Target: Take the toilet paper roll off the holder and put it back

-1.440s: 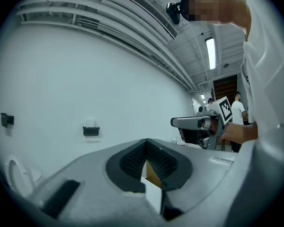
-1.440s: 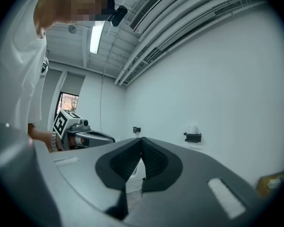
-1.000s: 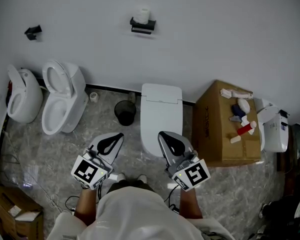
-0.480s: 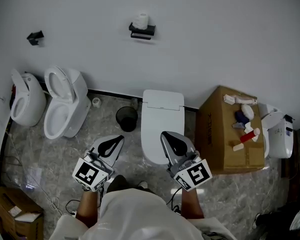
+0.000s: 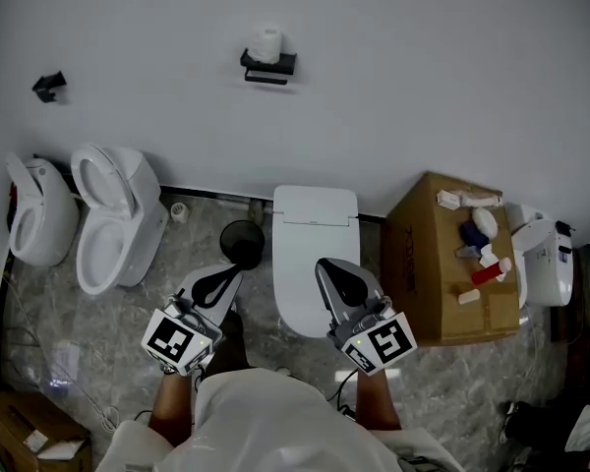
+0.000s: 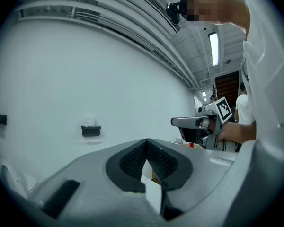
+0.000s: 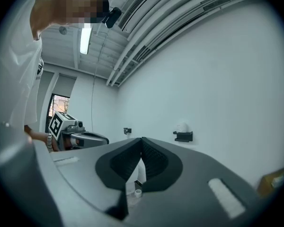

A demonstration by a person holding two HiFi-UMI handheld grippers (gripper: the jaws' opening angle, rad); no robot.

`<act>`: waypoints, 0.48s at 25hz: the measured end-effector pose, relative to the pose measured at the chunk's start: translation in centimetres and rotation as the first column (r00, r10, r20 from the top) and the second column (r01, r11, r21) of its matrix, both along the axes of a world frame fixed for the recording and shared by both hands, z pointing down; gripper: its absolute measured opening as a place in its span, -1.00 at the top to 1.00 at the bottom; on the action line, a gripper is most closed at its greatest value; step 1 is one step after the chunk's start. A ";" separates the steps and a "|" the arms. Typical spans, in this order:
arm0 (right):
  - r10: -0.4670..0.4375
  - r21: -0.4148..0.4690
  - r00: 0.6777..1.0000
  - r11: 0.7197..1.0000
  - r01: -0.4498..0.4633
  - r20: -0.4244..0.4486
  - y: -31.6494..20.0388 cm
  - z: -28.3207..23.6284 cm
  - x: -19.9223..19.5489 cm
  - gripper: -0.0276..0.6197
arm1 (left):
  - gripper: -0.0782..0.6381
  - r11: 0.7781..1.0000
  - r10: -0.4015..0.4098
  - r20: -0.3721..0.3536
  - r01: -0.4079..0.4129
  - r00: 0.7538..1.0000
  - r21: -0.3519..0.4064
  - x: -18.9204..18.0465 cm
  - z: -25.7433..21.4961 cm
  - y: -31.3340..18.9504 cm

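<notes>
Not started yet: toilet paper roll (image 5: 266, 42) on its holder (image 5: 268, 65) on the wall (image 5: 433, 67), left gripper (image 5: 234, 268) and right gripper (image 5: 324, 265) closed, empty, well apart from it.

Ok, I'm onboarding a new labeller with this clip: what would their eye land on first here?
Probably the toilet paper roll sitting on its black holder high on the white wall. Below it stands a closed white toilet, with two open toilets to the left and a cardboard box to the right. In the foreground, the left gripper and right gripper point toward the wall, both shut and empty.
</notes>
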State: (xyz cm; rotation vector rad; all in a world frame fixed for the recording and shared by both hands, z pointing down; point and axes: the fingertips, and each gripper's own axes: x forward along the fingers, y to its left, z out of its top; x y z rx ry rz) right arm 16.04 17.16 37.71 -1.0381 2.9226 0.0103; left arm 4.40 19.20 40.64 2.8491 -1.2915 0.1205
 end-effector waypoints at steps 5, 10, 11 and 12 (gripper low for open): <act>0.024 0.001 1.000 1.000 -0.024 -0.017 -6.4 -0.2 -4.4 0.89 | 0.78 1.000 0.025 -0.027 -0.025 0.999 0.006 -4.2 0.0 -6.9; 0.026 -0.009 0.998 1.000 -0.026 -0.048 -13.3 -0.8 -10.8 0.89 | 0.78 0.999 0.046 -0.058 -0.047 0.997 -0.015 -9.7 0.0 -14.3; 0.029 -0.013 0.998 0.999 -0.029 -0.055 -14.6 -0.8 -11.9 0.89 | 0.78 0.998 0.053 -0.062 -0.054 0.997 -0.018 -10.7 0.0 -15.7; 0.033 -0.019 0.998 0.999 -0.034 -0.061 -15.9 -0.7 -12.9 0.89 | 0.78 0.998 0.059 -0.066 -0.061 0.996 -0.021 -11.6 0.0 -17.0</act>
